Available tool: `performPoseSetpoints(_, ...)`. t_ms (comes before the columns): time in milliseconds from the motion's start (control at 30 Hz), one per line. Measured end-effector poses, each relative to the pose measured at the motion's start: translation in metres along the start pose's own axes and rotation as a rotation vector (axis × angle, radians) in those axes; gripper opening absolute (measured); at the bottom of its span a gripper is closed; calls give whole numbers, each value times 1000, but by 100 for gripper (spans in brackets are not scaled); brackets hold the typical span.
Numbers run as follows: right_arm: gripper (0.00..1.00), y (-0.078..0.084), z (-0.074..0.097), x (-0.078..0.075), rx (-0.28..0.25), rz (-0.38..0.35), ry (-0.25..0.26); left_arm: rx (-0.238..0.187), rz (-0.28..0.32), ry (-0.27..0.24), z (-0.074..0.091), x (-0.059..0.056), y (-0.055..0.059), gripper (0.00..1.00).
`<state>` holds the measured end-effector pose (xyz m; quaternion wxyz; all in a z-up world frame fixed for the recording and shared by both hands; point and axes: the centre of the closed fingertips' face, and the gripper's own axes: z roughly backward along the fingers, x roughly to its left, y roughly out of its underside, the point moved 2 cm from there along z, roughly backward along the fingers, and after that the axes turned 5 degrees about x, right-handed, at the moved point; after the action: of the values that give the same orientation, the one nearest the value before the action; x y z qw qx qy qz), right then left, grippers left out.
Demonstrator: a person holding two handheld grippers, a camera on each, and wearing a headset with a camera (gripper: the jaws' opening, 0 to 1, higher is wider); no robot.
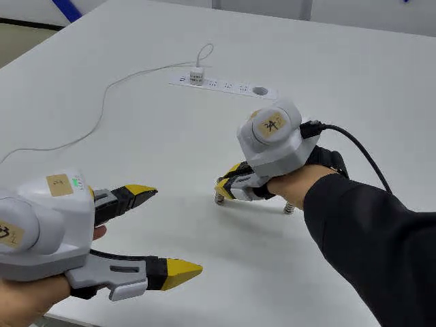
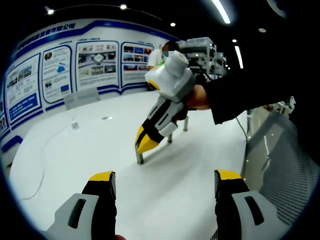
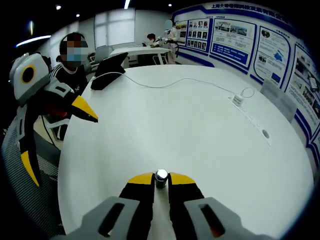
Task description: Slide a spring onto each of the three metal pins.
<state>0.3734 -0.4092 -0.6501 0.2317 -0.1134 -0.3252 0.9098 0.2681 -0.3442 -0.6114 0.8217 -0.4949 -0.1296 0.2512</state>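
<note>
The right tongs (image 3: pixel 161 180) are together, clamped on the shiny top of a metal pin (image 3: pixel 161 175) that stands upright on the white desk (image 1: pixel 136 129). In the left gripper view the same pin (image 2: pixel 140 157) has coils showing below the yellow tips, so a spring (image 2: pixel 140 159) seems to be on it already and the step in hand looks like seating it. To do that well, keep the pinch light and the tongs in line with the pin, then press straight down; any sideways lean could tip the pin, since nothing visible braces its foot. The left tongs (image 1: pixel 170 229) hang apart and empty, well off to the side, and could come across to steady the base. Two more pins (image 2: pixel 169 139) (image 2: pixel 185 125) stand just behind the right tongs (image 2: pixel 146 144); whether they carry springs is too small to tell. Let go only once the coil sits flat on the desk, opening the jaws slowly so the pin is not dragged over.
</note>
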Motion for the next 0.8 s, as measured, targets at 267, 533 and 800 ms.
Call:
performPoseSetpoints(267, 13, 0, 2, 0, 1, -1, 4, 0, -2, 2, 0, 0, -1, 83)
performPoseSetpoints(533, 17, -5, 14, 1, -23, 10, 28, -3, -10, 10, -3, -2, -3, 83)
performPoseSetpoints(800, 19, -7, 34, 0, -66, -1, 50, -10, -19, 13, -4, -2, -7, 83)
